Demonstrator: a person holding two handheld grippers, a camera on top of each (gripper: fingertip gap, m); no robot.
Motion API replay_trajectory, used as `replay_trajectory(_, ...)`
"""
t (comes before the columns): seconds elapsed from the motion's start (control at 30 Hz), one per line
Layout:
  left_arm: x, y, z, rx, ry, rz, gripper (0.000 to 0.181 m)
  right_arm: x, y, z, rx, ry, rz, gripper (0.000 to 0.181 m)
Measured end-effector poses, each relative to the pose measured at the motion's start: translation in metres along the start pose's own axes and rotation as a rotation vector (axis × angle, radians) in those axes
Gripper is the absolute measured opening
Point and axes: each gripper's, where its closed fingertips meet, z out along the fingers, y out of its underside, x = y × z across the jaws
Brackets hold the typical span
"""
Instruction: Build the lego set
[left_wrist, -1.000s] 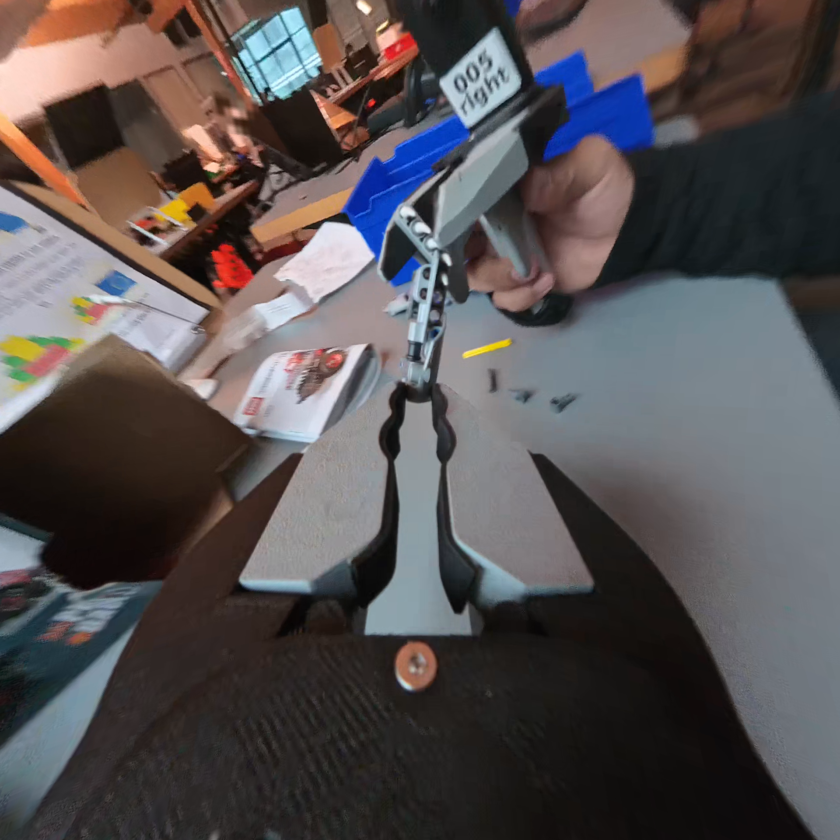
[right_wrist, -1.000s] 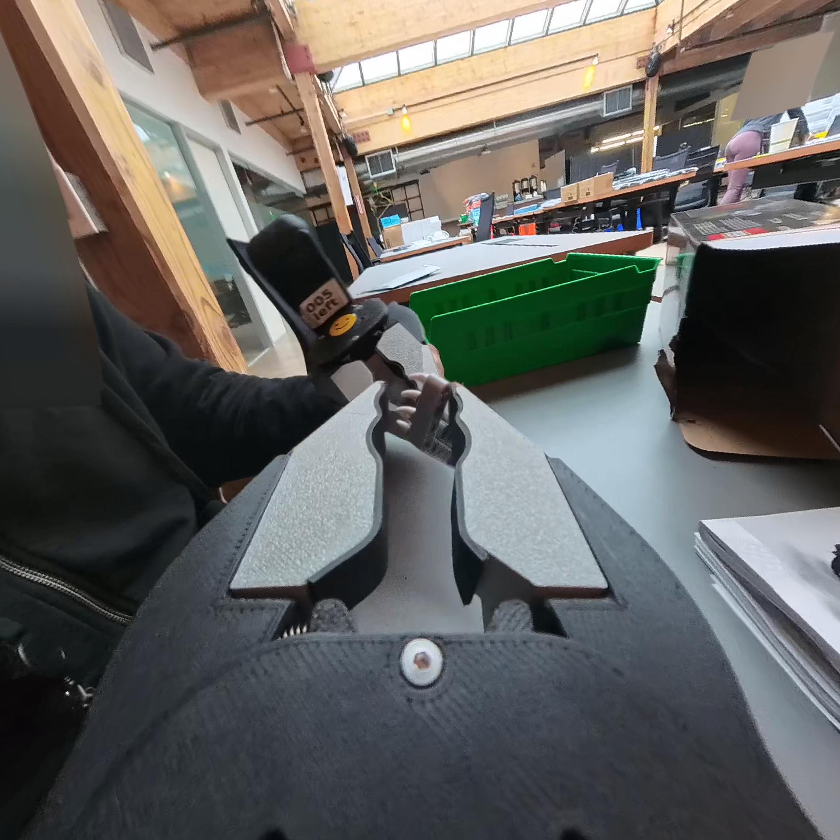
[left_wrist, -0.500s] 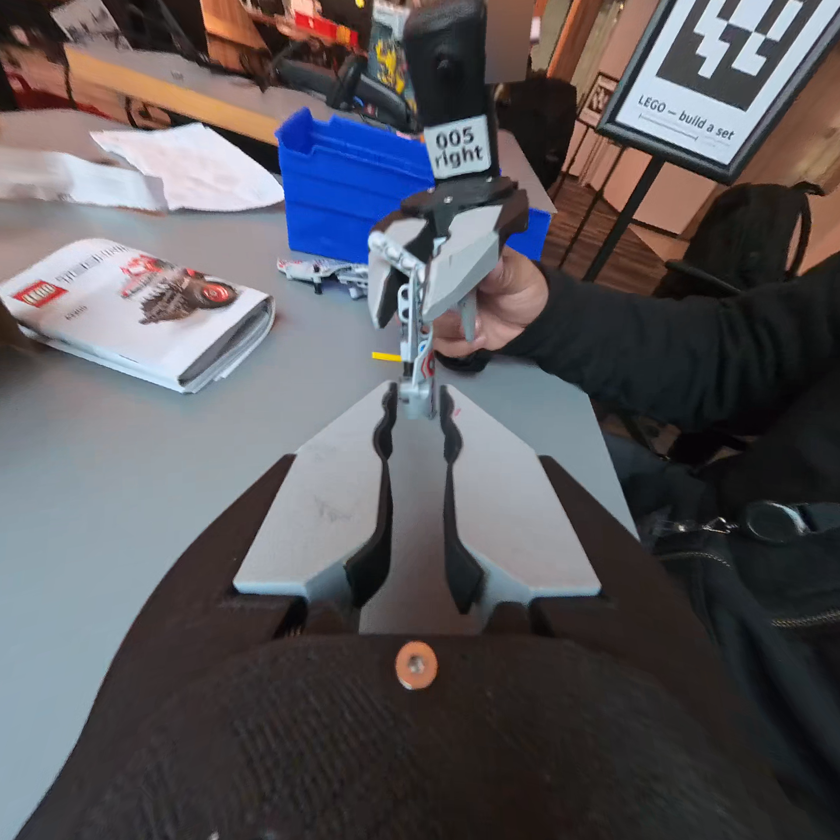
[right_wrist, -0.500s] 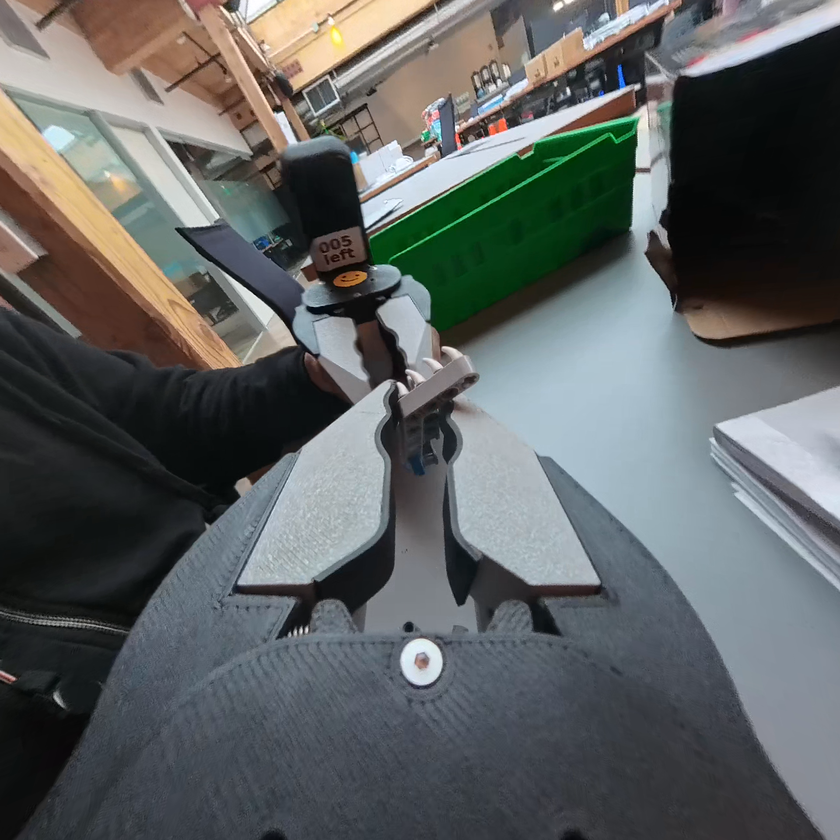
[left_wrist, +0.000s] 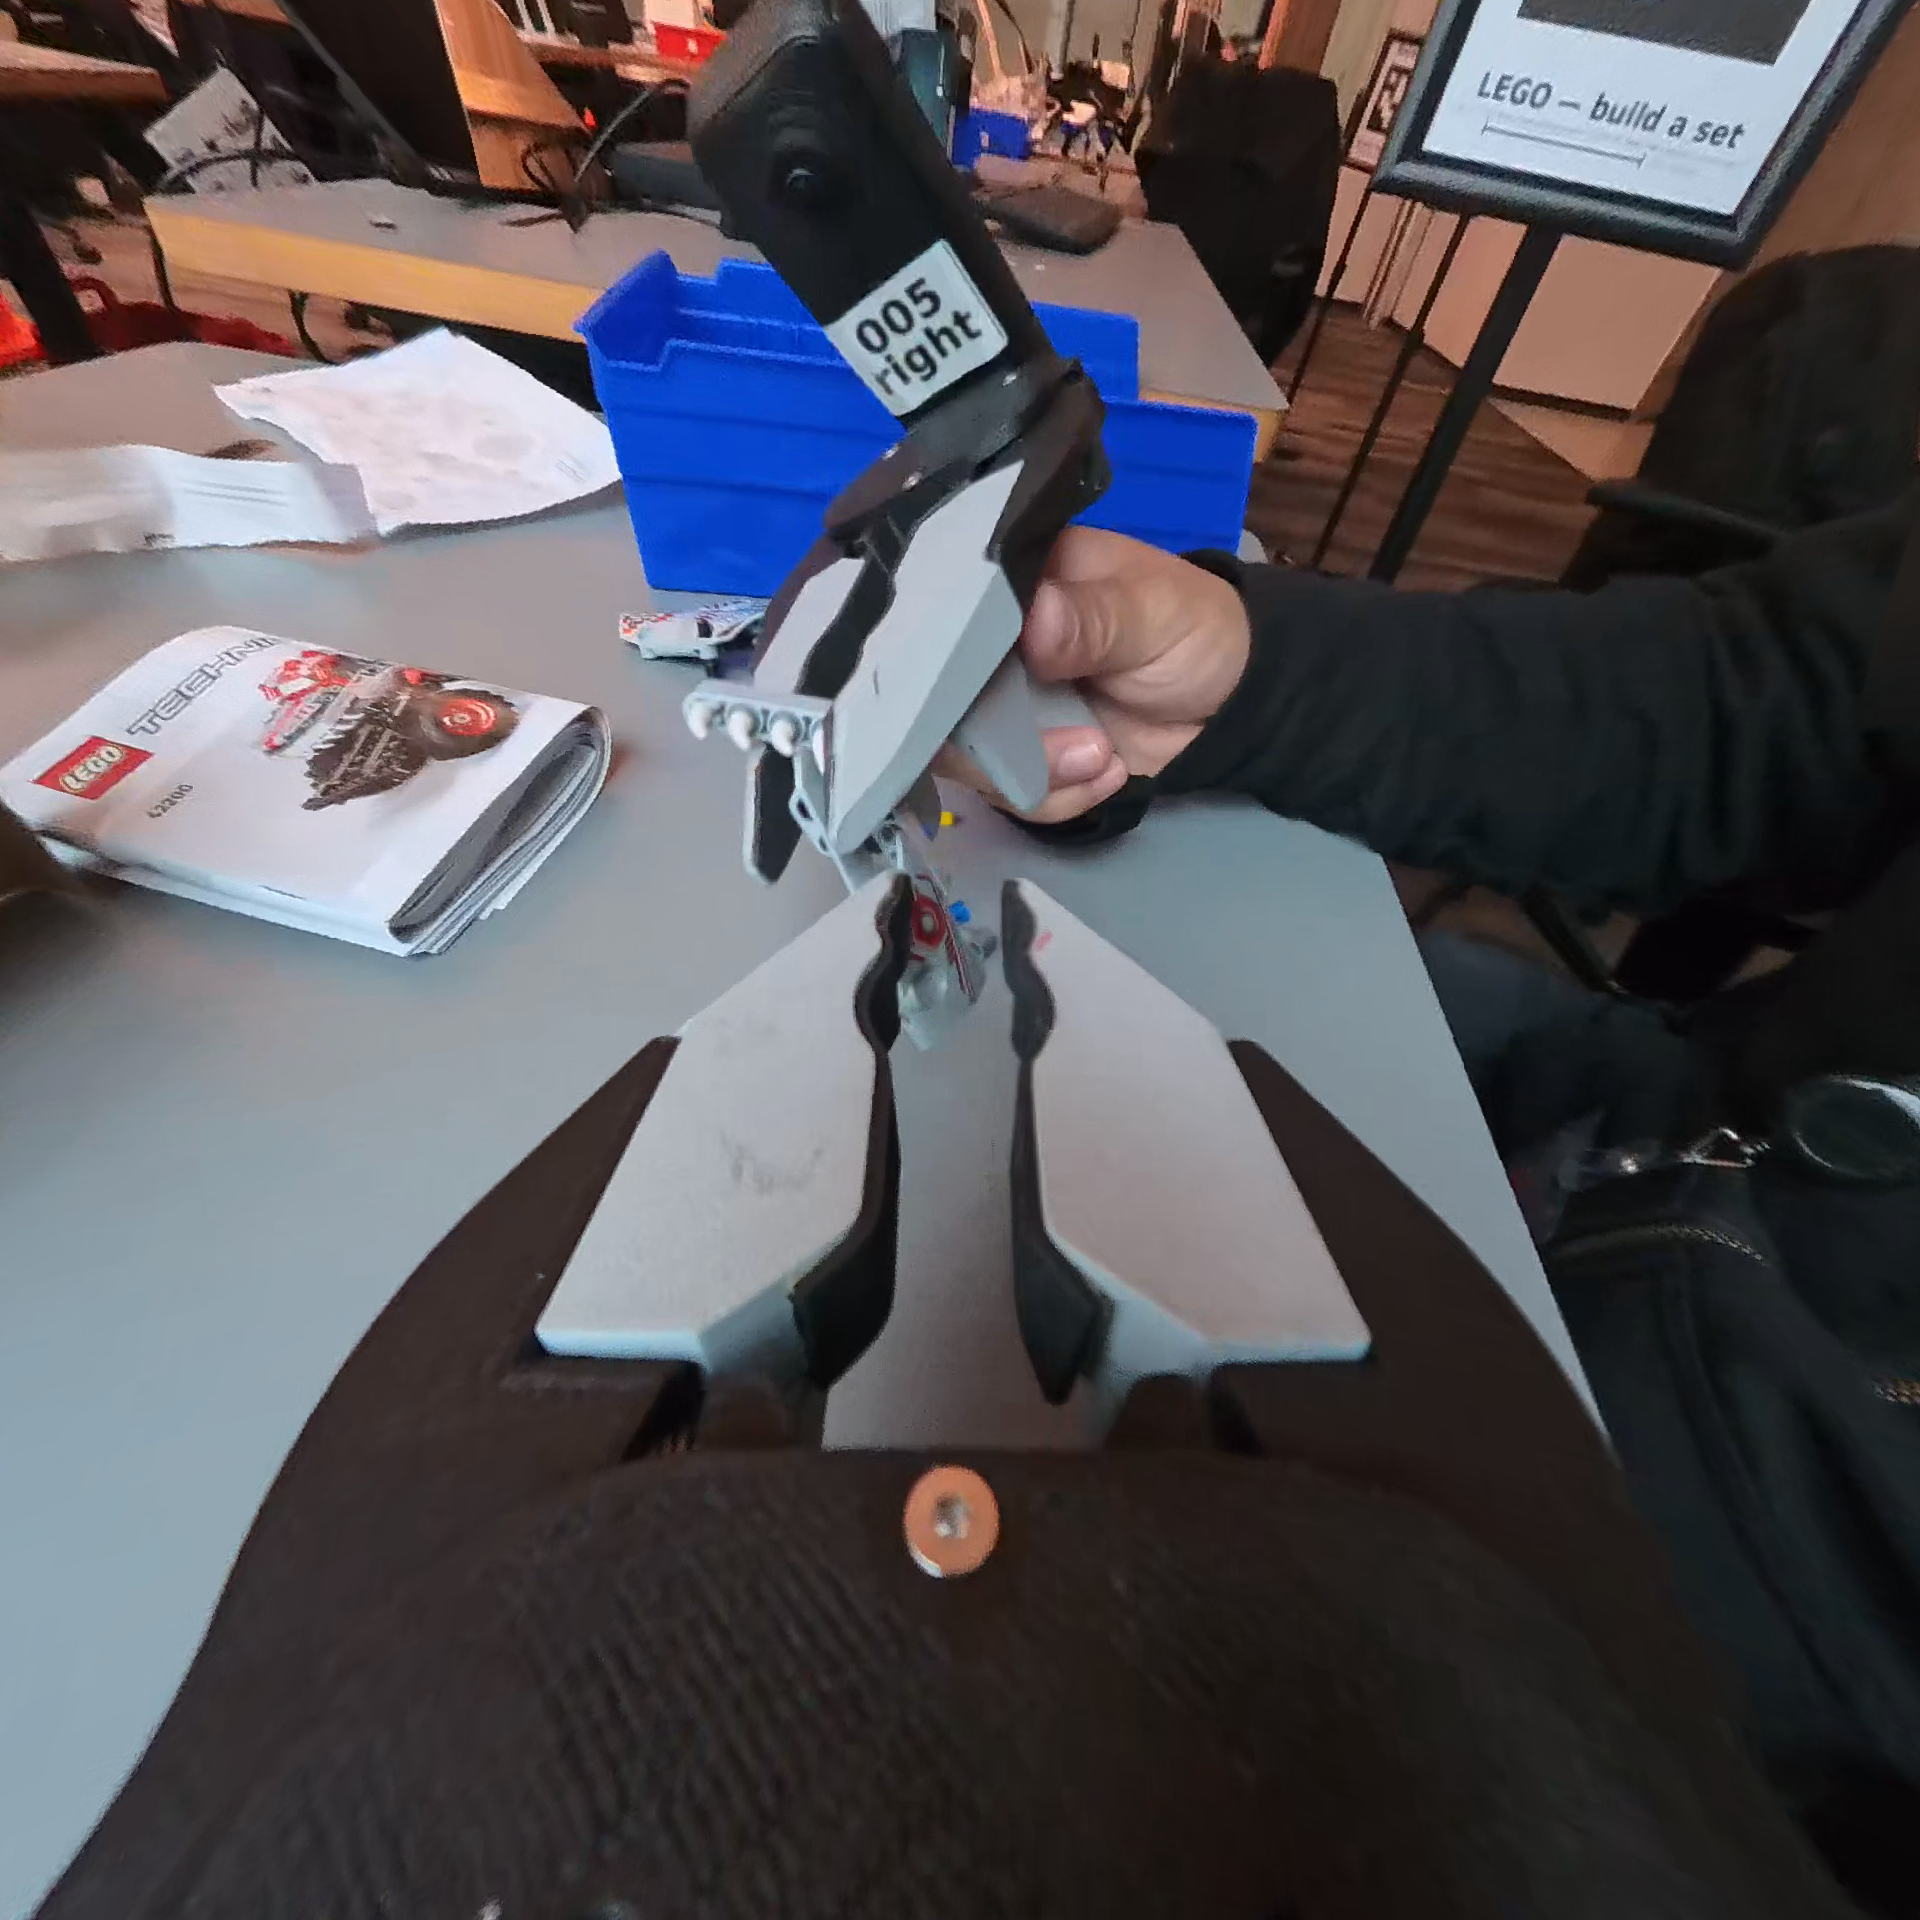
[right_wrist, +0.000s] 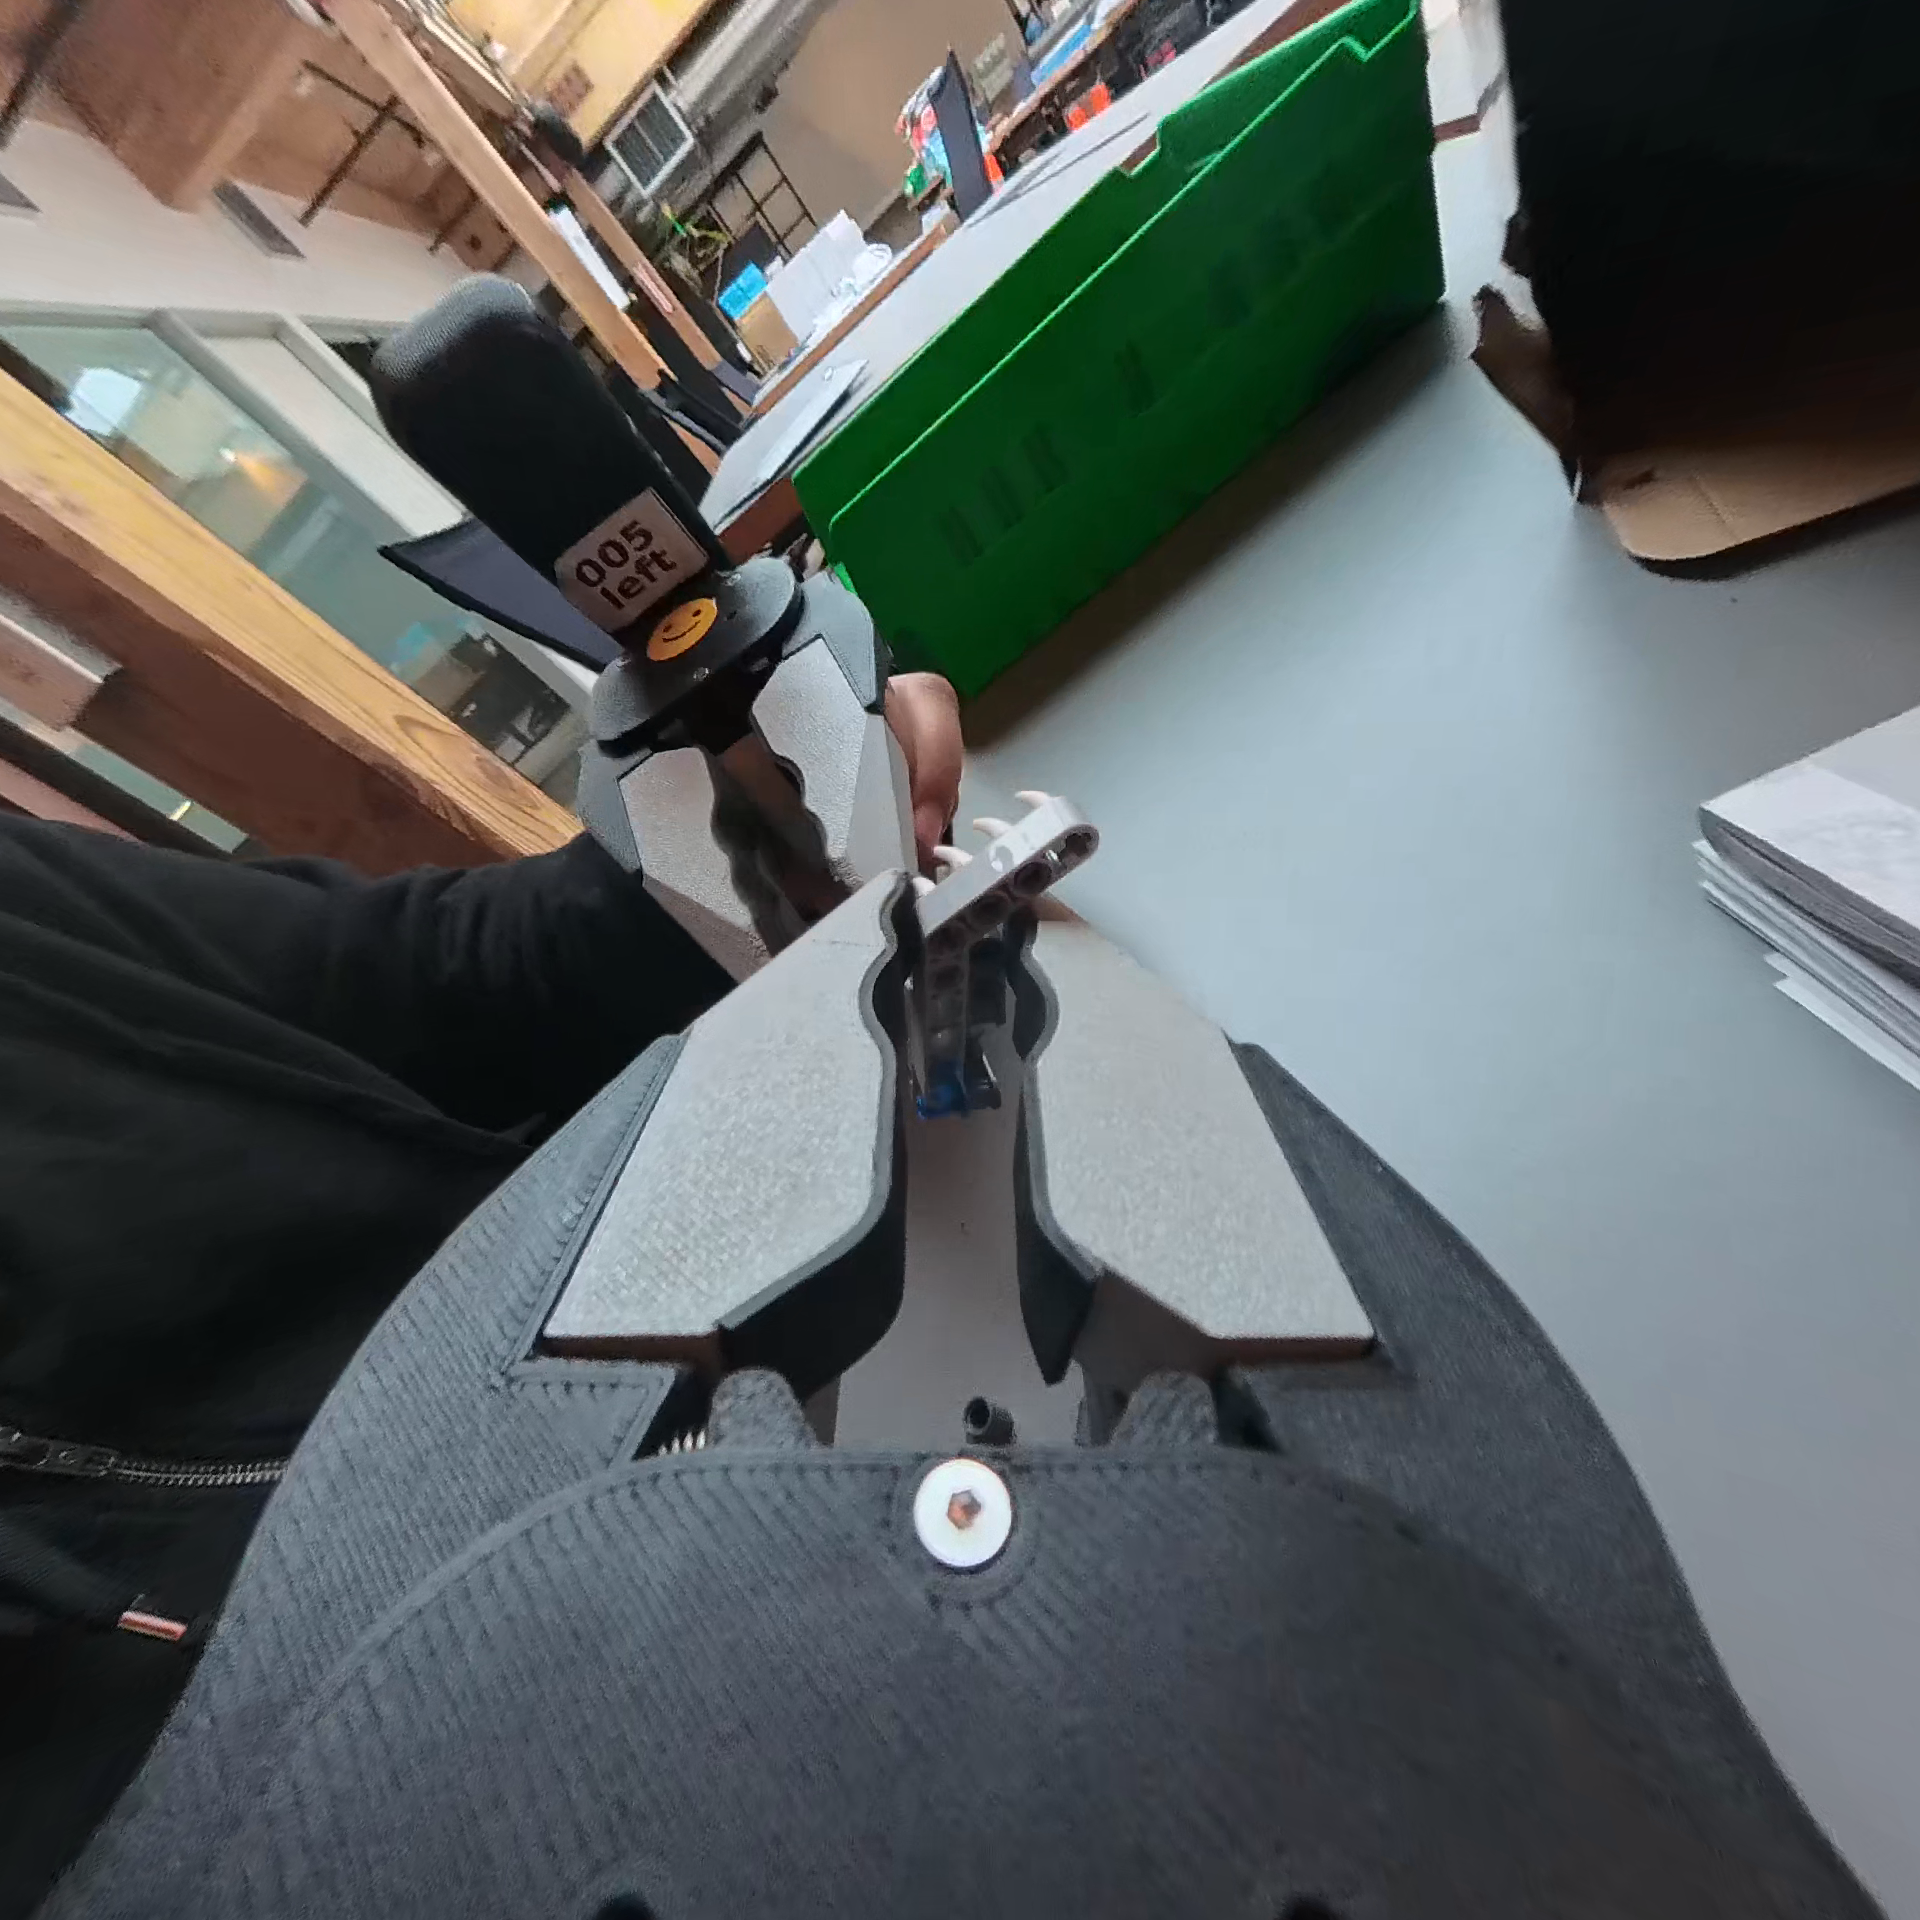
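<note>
My right claw (left_wrist: 814, 831) had tilted over, gripping the lego assembly (left_wrist: 764, 722); my left claw (left_wrist: 943, 920) straddled its lower end (grip unclear), so I judged the pieces mid-join.

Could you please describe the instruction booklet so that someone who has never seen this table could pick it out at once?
Start at the blue bin at the far side of the grey table in the left wrist view. Nearer and to its left lies the instruction booklet, flat with its fold to the right. Unlike the loose white papers behind it, it is thick, with a red-wheeled vehicle pictured on its cover.

blue bin (left_wrist: 727, 457), green bin (right_wrist: 1143, 395), loose papers (left_wrist: 416, 436), framed sign (left_wrist: 1621, 114)
</note>
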Motion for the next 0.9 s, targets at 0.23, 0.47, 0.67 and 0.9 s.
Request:
replay_trajectory(0.23, -0.003, 0.009, 0.006, -0.064, -0.053, 0.047, 0.008, 0.000, 0.005, 0.006, -0.028, 0.014, -0.009, 0.013)
replay_trajectory(0.47, -0.005, 0.009, 0.008, -0.065, -0.056, 0.007, 0.002, 0.000, 0.003, 0.010, -0.013, -0.001, 0.026, 0.013)
replay_trajectory(0.67, -0.016, 0.001, -0.005, 0.018, -0.014, -0.143, 0.014, -0.011, -0.015, -0.002, 0.103, -0.079, 0.019, 0.013)
replay_trajectory(0.9, 0.007, -0.008, 0.000, 0.079, 0.233, -0.347, 0.011, -0.028, -0.015, 0.005, 0.105, -0.144, -0.045, 0.013)
